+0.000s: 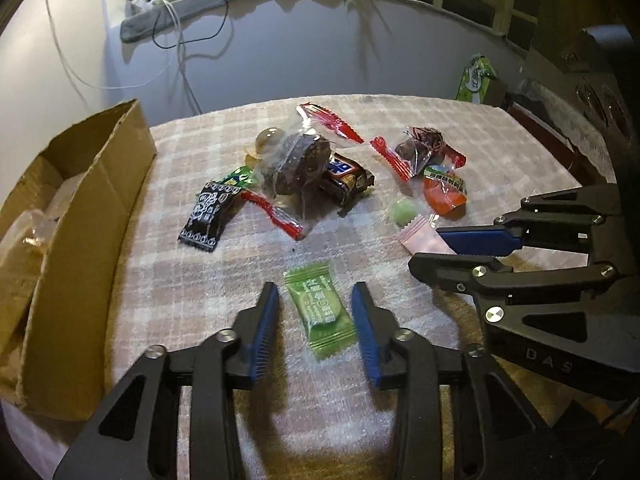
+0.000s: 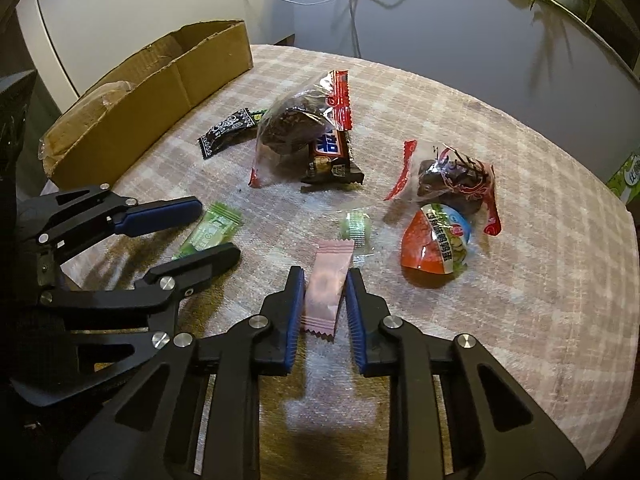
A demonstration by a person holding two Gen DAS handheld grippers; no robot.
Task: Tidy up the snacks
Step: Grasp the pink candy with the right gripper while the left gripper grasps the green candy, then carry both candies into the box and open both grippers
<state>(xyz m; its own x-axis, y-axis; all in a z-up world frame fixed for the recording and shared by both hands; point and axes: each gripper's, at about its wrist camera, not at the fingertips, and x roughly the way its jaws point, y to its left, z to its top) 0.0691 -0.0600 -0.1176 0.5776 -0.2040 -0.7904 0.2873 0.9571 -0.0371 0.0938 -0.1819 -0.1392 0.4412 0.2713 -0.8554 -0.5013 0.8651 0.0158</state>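
**Two claws, two candies on the checked counter**

The left claw (image 1: pixel 316 320) is down over the green wrapped candy (image 1: pixel 320 314), one blue pad either side, and there is daylight between pads and wrapper on both flanks, so the claw is released with nothing gripped. The candy lies flat on the plaid-covered counter (image 1: pixel 180 280), slanted, its upper crimp toward 11 o'clock.

Over to the right claw (image 2: pixel 320 308): it straddles the pink wrapped candy (image 2: pixel 326 288), and the blue pads sit right up against the wrapper's long edges, clenched on it. The wrapper's zigzag end pokes out at 6 o'clock, the other end at 12.

In the left wrist view, the open cardboard box (image 1: pixel 92 200) stands at 9 o'clock along the counter's edge, clear plastic showing inside. At 12 o'clock is the heap: a clear bag of dark cake (image 1: pixel 298 164) with red crimps, leaning on a Snickers bar (image 1: pixel 346 178), and a black patterned packet (image 1: pixel 208 218) at 10 o'clock of the heap. At 1 o'clock lie a second small cake bag (image 1: pixel 420 148), an orange egg-snack pouch (image 1: pixel 446 196) touching it, and a small pale green candy (image 1: pixel 403 210) near the pink one.
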